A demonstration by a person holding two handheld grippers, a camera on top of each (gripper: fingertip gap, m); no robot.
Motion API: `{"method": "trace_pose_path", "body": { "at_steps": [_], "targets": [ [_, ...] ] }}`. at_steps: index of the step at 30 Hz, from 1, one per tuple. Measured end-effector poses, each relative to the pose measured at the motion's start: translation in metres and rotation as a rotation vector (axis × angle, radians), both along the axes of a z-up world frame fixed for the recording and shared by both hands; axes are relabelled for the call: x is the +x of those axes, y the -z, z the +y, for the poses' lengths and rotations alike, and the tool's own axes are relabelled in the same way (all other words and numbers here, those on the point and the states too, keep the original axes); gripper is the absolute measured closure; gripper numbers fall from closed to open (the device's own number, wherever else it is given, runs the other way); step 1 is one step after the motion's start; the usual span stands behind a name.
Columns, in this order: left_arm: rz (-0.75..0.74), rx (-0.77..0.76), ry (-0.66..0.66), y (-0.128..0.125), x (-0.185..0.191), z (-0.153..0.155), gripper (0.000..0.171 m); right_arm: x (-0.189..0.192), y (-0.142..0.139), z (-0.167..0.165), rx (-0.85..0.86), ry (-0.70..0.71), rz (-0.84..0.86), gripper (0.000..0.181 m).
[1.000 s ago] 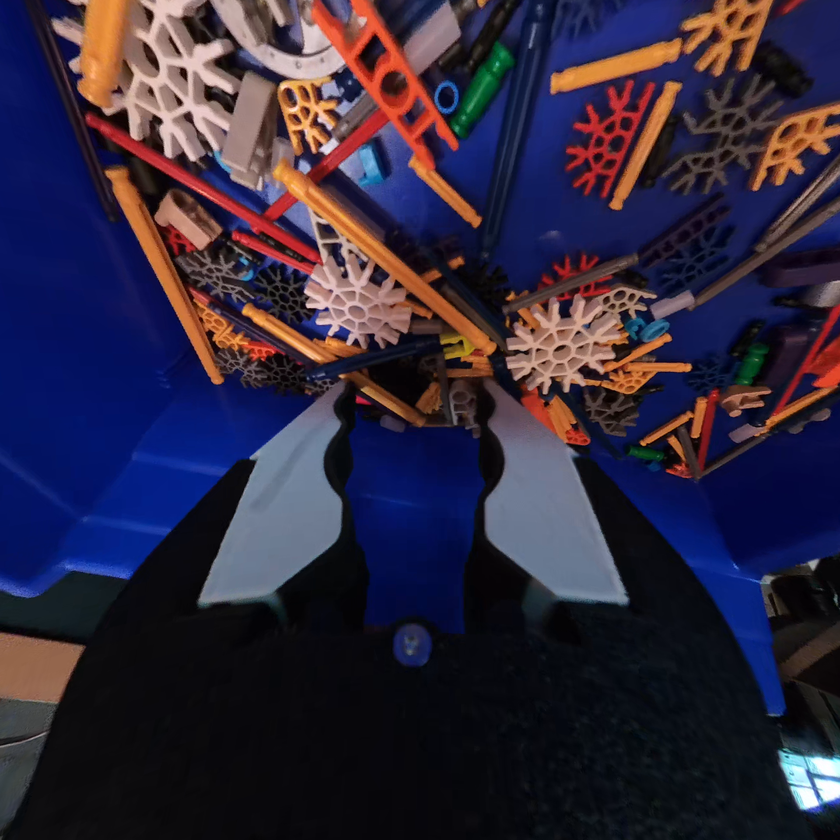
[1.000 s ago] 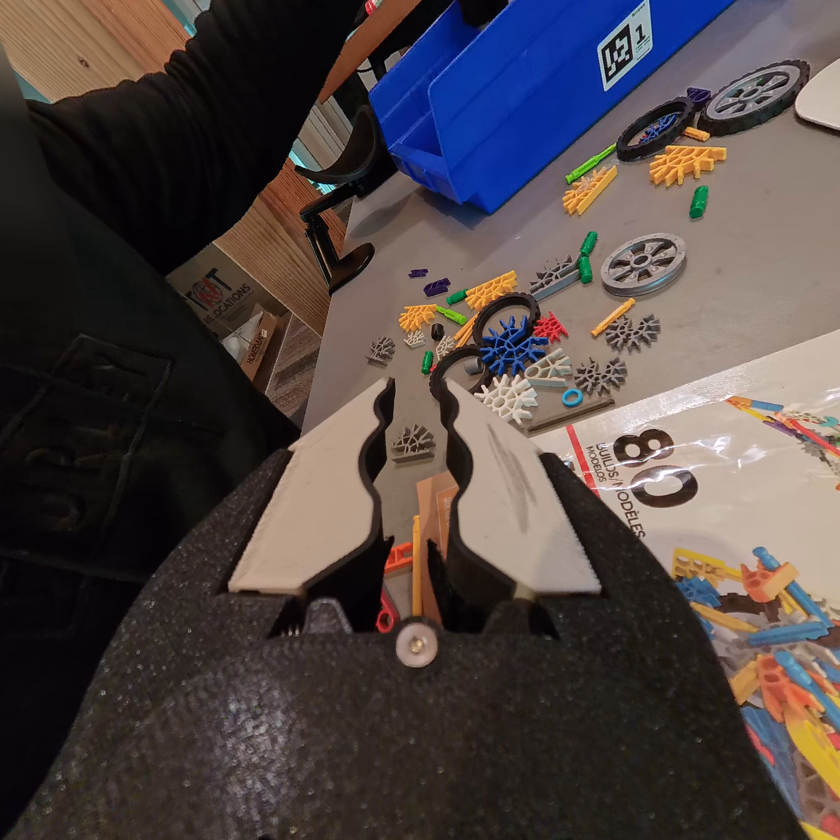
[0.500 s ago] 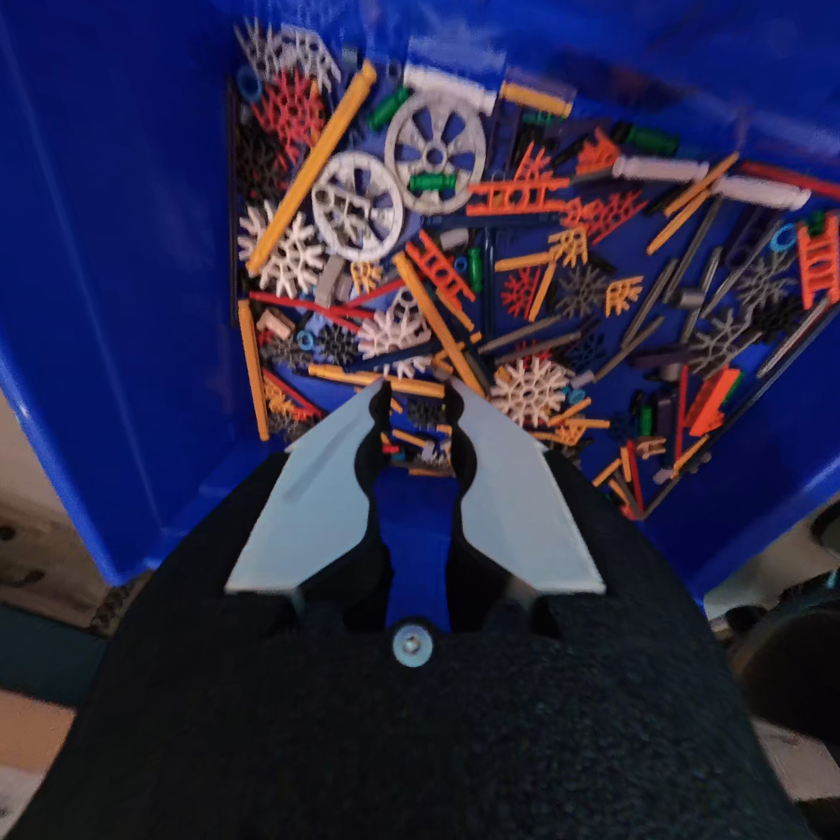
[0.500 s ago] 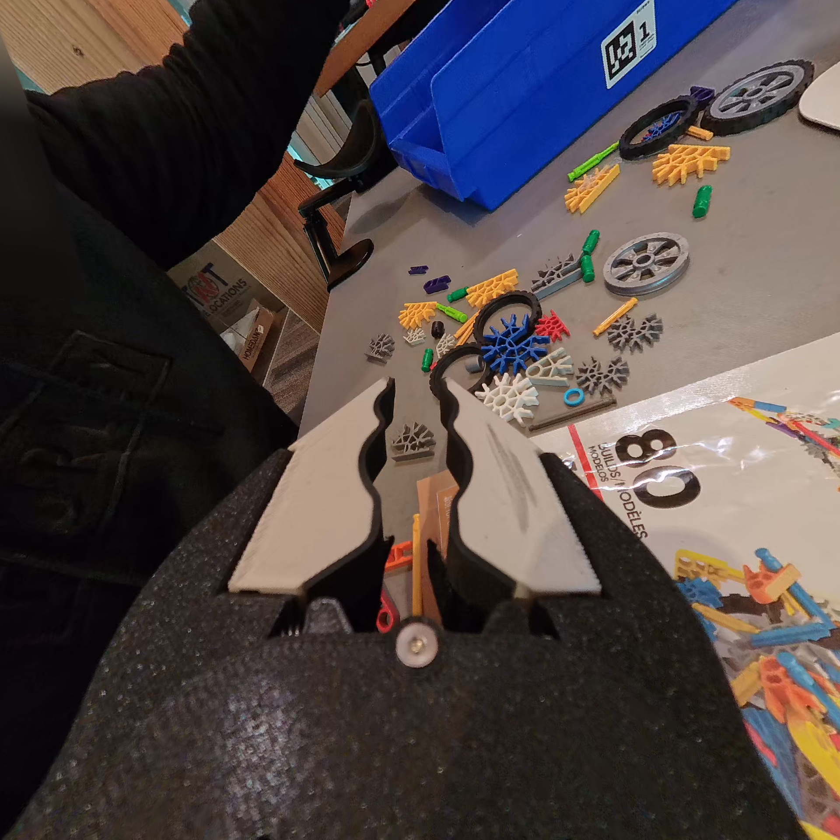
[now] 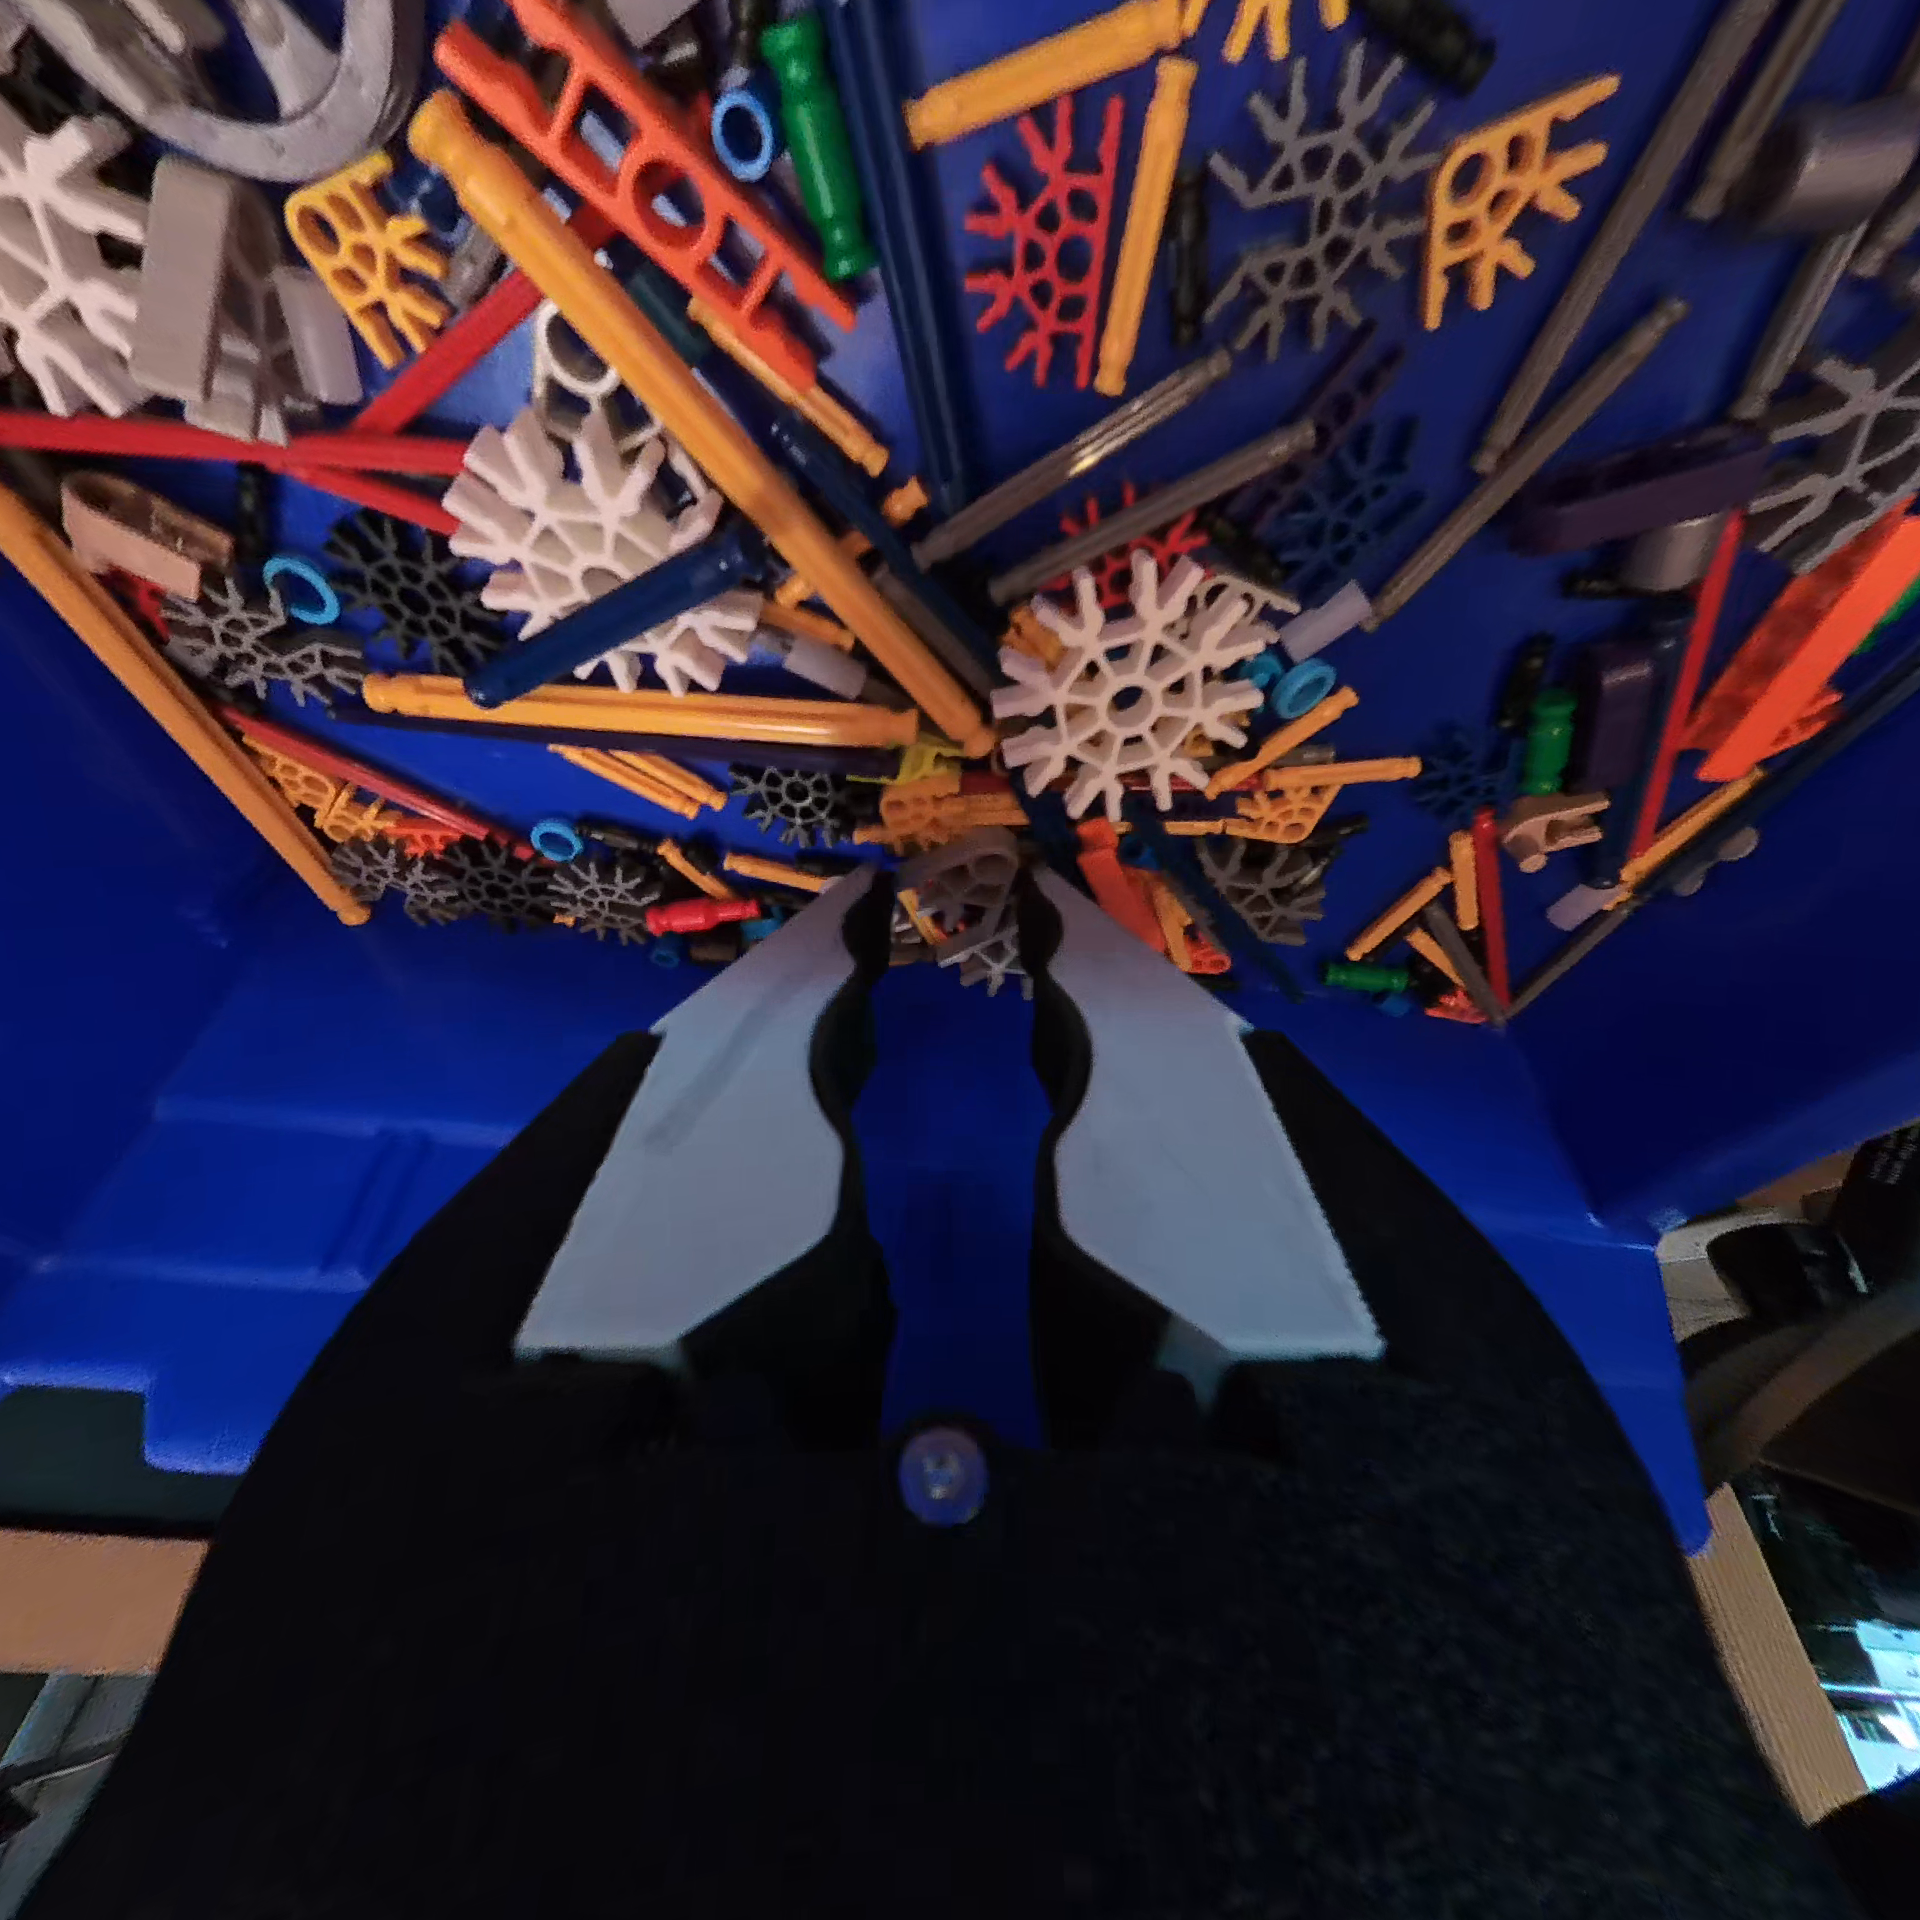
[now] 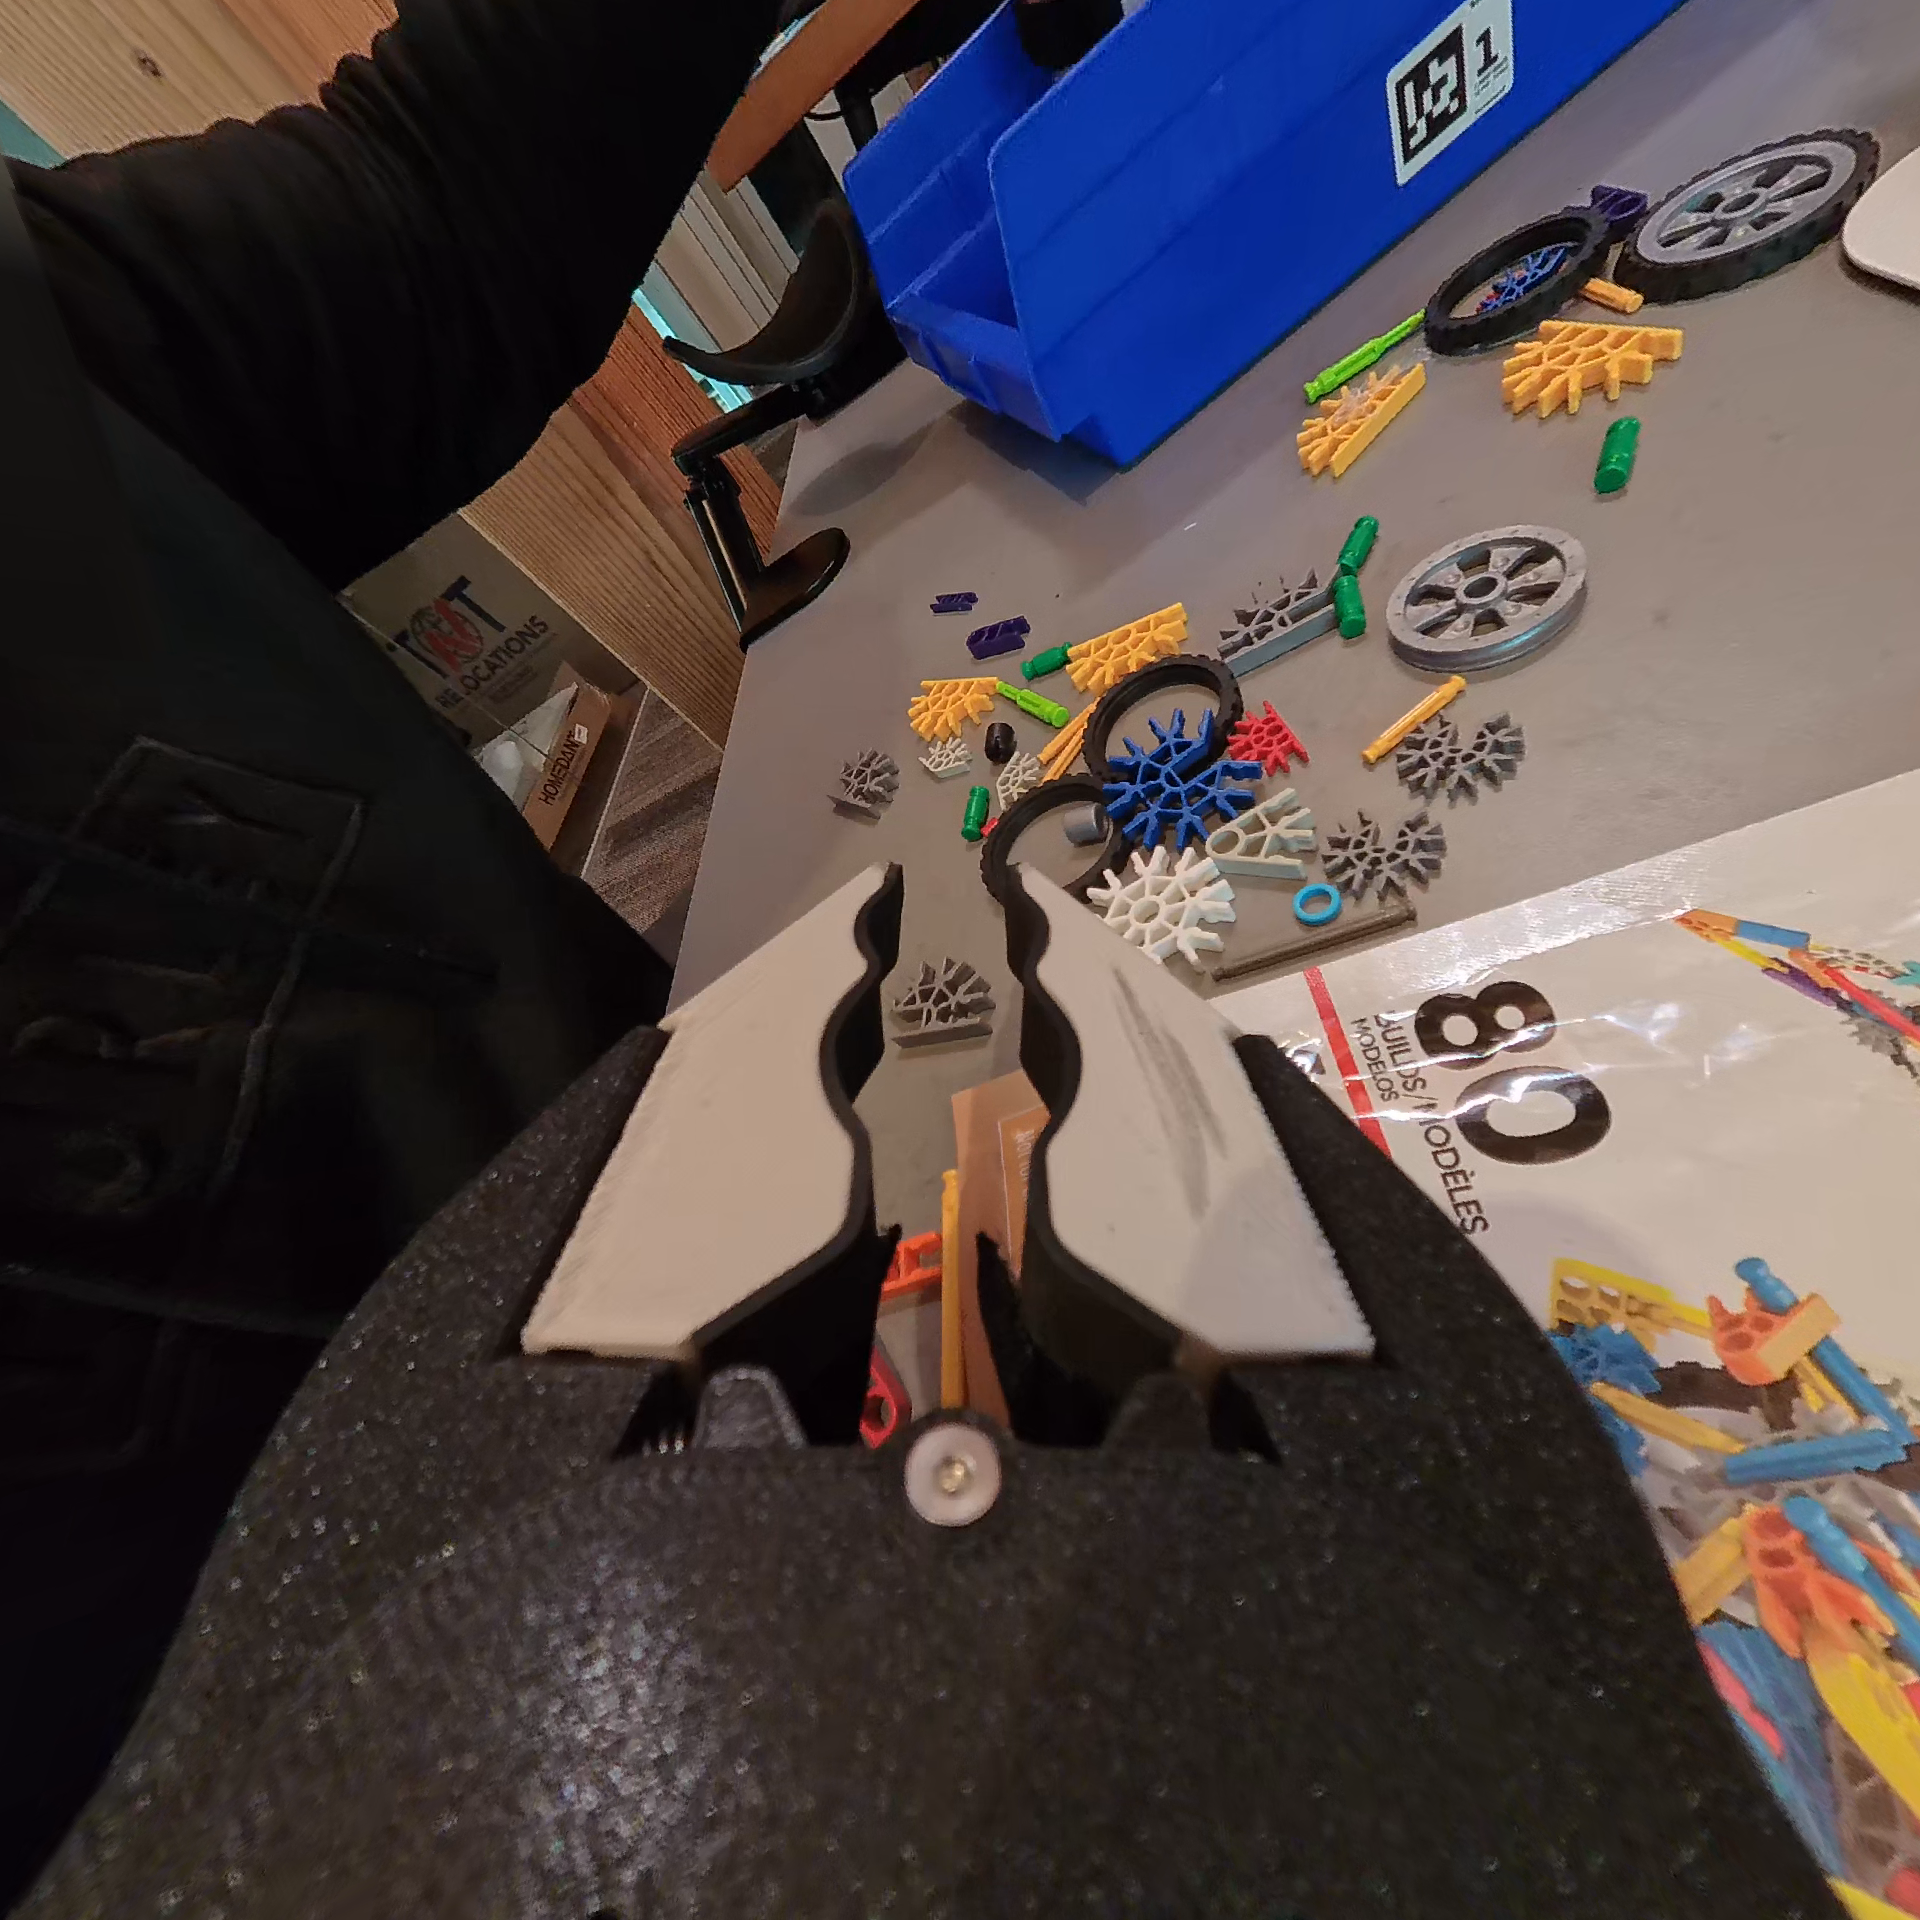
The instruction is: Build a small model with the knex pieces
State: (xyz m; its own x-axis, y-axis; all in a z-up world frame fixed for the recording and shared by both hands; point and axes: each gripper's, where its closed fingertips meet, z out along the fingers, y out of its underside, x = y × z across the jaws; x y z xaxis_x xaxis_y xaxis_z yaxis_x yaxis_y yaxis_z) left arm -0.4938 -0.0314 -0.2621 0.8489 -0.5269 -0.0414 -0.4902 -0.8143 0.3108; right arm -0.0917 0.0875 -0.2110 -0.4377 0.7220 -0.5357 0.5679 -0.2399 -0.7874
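left gripper (image 5: 954, 902) | in blue bin (image 5: 312, 1122), jaws part-open astride grey connector (image 5: 971, 894), perhaps touching | right gripper (image 6: 954, 883) | jaws apart, empty, over desk (image 6: 1714, 623); grey fan connector (image 6: 940, 1003) lower-centre.

Half a second ago the left tongs (image 5: 954, 902) were drawn back, with most of the blue bin (image 5: 260, 1143) in sight; now they are down among the pieces again, tips at a small grey connector (image 5: 971, 904). Their gap is narrower than a second ago and a little wider than at the pull-back. Whether they grip the connector is unclear. The right-hand view has barely shifted.
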Motion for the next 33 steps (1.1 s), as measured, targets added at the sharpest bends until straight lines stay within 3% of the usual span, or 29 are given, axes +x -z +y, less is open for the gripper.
{"method": "trace_pose_path", "body": {
  "at_steps": [9,14,19,23,28,33],
  "targets": [
    [0.003,0.029,-0.001,-0.006,-0.004,0.002,0.151,0.001,0.000,-0.001,0.008,-0.003,0.001,0.163],
    [-0.007,0.169,0.020,-0.042,0.016,0.015,0.151,0.001,0.001,-0.001,0.012,-0.005,-0.001,0.163],
    [-0.020,0.301,0.154,-0.091,0.075,0.022,0.151,0.002,0.002,-0.006,0.039,-0.024,0.005,0.163],
    [-0.059,0.350,0.290,-0.109,0.139,0.020,0.151,0.003,0.006,-0.009,0.085,-0.032,0.005,0.163],
    [-0.114,0.379,0.439,-0.103,0.211,0.019,0.151,0.005,0.008,-0.014,0.160,-0.041,0.025,0.163],
    [-0.158,0.377,0.572,-0.076,0.271,0.019,0.151,0.005,0.011,-0.015,0.185,-0.039,0.018,0.163]
  ]
}}
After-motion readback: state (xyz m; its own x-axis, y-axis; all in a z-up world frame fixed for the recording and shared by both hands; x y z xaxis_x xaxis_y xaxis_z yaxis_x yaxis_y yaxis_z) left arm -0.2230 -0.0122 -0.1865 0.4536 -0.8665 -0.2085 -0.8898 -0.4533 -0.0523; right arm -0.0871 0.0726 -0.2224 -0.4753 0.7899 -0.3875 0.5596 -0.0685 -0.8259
